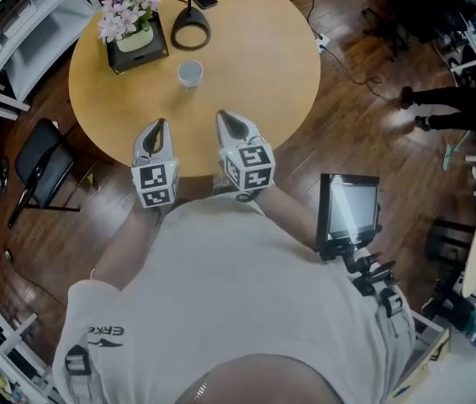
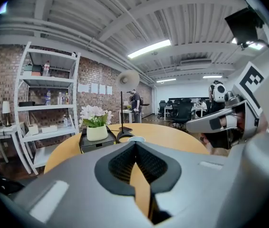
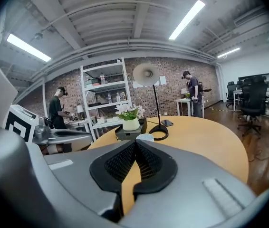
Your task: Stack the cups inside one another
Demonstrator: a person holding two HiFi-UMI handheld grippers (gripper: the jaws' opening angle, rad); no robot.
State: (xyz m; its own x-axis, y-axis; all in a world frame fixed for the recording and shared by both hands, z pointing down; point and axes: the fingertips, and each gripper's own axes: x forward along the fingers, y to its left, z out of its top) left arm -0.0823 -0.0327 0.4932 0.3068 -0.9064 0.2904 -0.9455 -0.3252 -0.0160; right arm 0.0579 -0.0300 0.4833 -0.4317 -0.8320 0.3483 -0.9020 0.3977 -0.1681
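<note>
Both pairs of jaws are closed, tips meeting, with nothing between them. The left gripper (image 1: 161,124) and the right gripper (image 1: 226,118) are held side by side over the near edge of the round wooden surface (image 1: 263,66), each pointing across it. A white cup (image 1: 190,73) stands upright on the surface well ahead of the jaws, apart from both, just before the black lamp base (image 1: 191,28) and to the right of the flower box (image 1: 134,36). Whether it is one cup or several nested cannot be made out. In both gripper views only its rim shows above the closed jaw tips. The lamp's pole is cut off at the head view's top edge.
</note>
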